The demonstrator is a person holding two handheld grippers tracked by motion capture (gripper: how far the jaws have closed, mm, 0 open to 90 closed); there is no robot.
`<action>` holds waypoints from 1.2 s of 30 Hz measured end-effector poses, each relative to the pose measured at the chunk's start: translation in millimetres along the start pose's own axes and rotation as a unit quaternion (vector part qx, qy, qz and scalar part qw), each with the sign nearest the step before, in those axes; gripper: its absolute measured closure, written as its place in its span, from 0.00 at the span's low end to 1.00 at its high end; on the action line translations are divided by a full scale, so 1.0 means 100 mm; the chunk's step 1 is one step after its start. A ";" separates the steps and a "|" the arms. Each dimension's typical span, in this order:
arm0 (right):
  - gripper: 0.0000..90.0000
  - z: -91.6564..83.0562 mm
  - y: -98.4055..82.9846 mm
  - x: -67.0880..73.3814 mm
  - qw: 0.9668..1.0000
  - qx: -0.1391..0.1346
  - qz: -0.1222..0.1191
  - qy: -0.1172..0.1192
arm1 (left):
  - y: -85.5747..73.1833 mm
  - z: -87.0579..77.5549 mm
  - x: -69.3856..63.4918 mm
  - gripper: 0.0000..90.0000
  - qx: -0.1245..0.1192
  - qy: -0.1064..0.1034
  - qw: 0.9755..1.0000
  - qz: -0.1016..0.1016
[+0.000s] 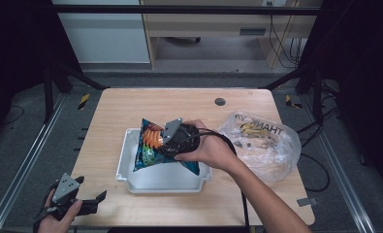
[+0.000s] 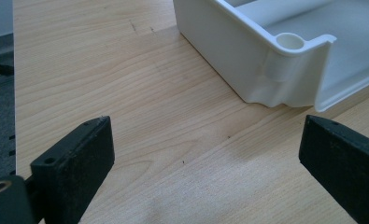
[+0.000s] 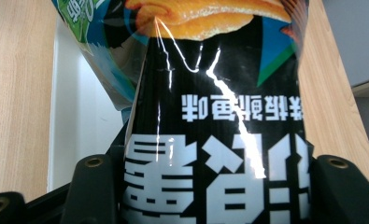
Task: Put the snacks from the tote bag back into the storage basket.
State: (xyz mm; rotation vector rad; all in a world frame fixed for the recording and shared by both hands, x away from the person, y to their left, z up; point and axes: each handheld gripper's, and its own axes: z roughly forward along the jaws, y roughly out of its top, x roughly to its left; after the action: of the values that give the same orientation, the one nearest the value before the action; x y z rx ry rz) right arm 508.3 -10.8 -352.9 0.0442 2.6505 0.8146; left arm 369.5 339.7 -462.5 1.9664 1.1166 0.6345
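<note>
The right gripper point(image 1: 172, 141) clamps a snack bag point(image 1: 152, 145) above the white tray point(image 1: 131, 182), not yet released, while the left gripper point(image 1: 89, 201) waits wide open and empty beside the tray.

The counter point(image 1: 131, 107) is showing a pale, light wood grain. The tray point(image 2: 247, 60) on it is looking plain white. The snack bag point(image 3: 210, 116) is displaying a black panel with white characters, blue and green patches, and orange chip pictures near its top. The plastic bag point(image 1: 271, 150) is appearing clear with dark lettering and a bit of yellow inside. Both grippers' jaws are showing matte black, and grey plates are topping them.
</note>
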 end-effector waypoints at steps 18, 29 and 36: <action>0.46 0.19 -0.04 0.03 1.000 0.014 -0.006 0.016 | 0.00 0.01 0.00 0.03 0.001 -0.002 1.000 0.001; 0.46 0.30 -0.05 0.04 0.999 0.027 -0.007 0.023 | 0.00 0.01 0.00 0.03 0.001 -0.002 1.000 0.001; 0.46 0.39 -0.09 0.05 0.999 0.033 -0.004 0.031 | 0.00 0.01 0.00 0.03 0.002 -0.002 1.000 0.002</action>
State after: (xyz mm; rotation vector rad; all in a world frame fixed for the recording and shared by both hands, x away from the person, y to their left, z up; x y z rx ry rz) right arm 518.6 3.5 -389.5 0.0254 2.7348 0.7361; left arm 370.2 339.3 -463.1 1.9725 1.1127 0.6292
